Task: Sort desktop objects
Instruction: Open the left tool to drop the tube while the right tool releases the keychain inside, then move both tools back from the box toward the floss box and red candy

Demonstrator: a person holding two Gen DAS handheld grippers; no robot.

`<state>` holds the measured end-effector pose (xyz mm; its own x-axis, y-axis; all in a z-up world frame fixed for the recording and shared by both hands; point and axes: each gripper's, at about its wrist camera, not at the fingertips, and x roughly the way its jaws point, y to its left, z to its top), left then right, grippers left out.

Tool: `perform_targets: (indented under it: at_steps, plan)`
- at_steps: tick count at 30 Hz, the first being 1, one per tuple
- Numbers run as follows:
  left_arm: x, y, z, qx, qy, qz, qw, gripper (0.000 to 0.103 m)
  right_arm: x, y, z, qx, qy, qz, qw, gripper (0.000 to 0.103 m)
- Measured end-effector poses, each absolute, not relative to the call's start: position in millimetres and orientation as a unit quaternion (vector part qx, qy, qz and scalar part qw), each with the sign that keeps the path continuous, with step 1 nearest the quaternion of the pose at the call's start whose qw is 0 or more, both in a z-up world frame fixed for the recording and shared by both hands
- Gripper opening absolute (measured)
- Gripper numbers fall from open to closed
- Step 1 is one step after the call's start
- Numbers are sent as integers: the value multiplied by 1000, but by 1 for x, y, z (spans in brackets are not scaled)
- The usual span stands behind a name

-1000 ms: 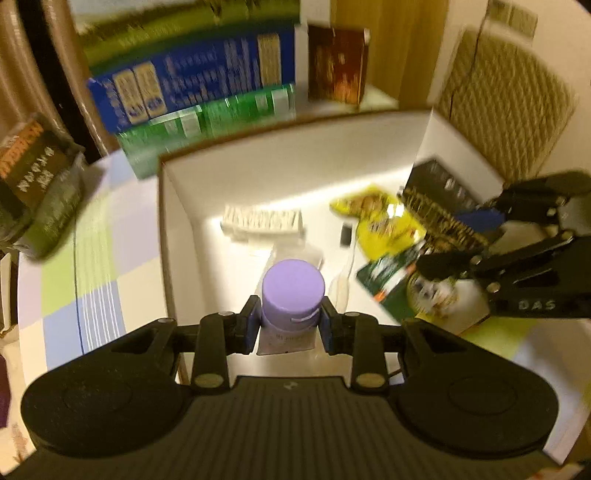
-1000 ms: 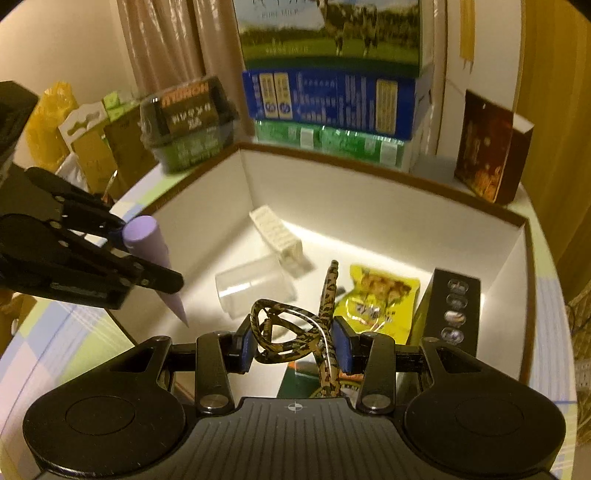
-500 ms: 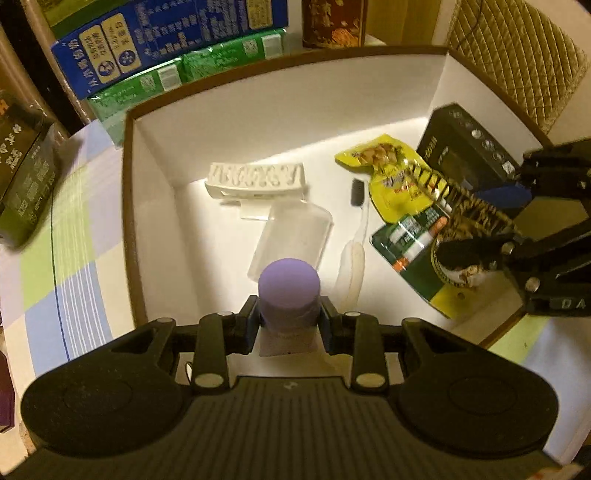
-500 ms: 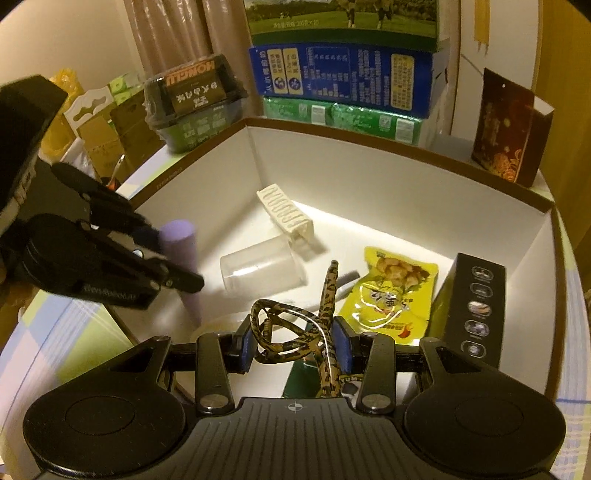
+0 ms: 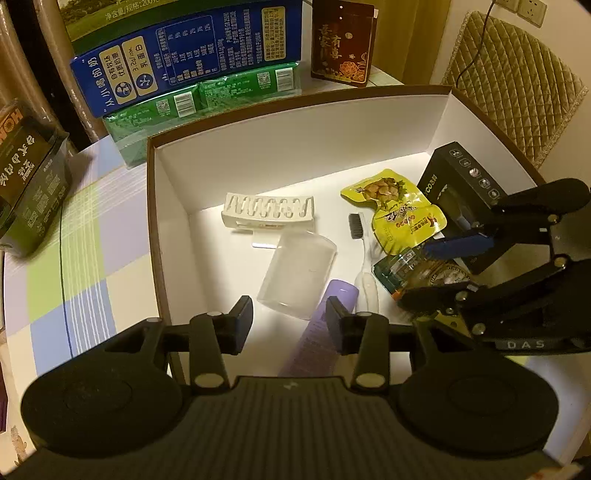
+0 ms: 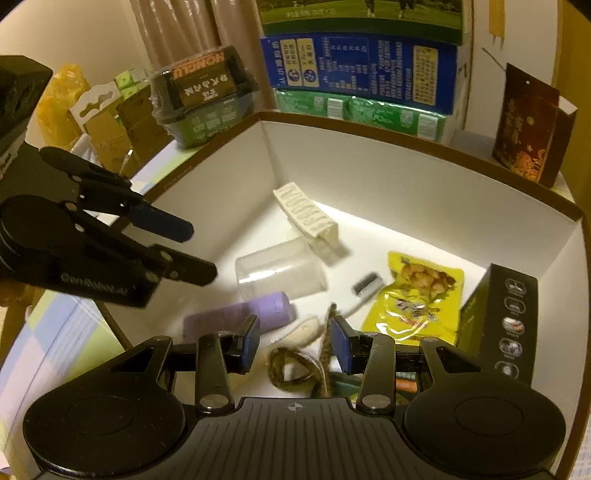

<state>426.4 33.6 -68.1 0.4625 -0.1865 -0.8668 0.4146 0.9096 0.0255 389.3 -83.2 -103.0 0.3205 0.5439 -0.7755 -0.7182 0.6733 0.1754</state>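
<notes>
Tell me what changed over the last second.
The left tool is opening and has dropped the purple tube flat into the box. The right tool has also let go of the leopard-print band. Cup, snack packet and clip stayed put.

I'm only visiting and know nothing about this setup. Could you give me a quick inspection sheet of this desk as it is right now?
Surface: checked tablecloth with an open white box on it.
Job's things: in the box lie a purple tube, clear cup, toothbrush, white clip, yellow snack pack and black carton.
Clutter: stacked milk cartons and a dark red box behind the white box.
Tongs: left tongs are opening, and the tube lies loose on the box floor. Right tongs are around a leopard-print band; grip unclear.
Cables: one cord by the wall socket.
Surroundings: curtains.
</notes>
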Motion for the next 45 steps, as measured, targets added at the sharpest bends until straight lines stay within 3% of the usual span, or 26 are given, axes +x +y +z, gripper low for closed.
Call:
perform_targets:
  at_steps: [2, 6, 11, 15, 17, 26, 45]
  plan:
    - [426, 34, -69, 116, 488, -179, 847, 42, 390, -82, -102, -104, 429, 389, 808, 41]
    - [424, 33, -69, 117, 489, -180, 846, 48, 392, -88, -102, -102, 431, 375, 814, 70]
    - [420, 33, -68, 117, 486, -180, 847, 64, 389, -98, -96, -99, 438, 369, 814, 81]
    - [418, 32, -65, 110, 484, -182, 849, 70, 382, -106, -89, -93, 433, 365, 819, 92]
    - [416, 31, -63, 107, 483, -182, 850, 77, 378, -108, -86, -90, 434, 361, 821, 94]
    - [404, 21, -52, 112, 481, -179, 851, 86, 369, -116, -75, -85, 440, 332, 830, 97]
    - [353, 19, -19, 114, 451, -167, 869, 90, 319, -138, -41, -64, 406, 324, 852, 98]
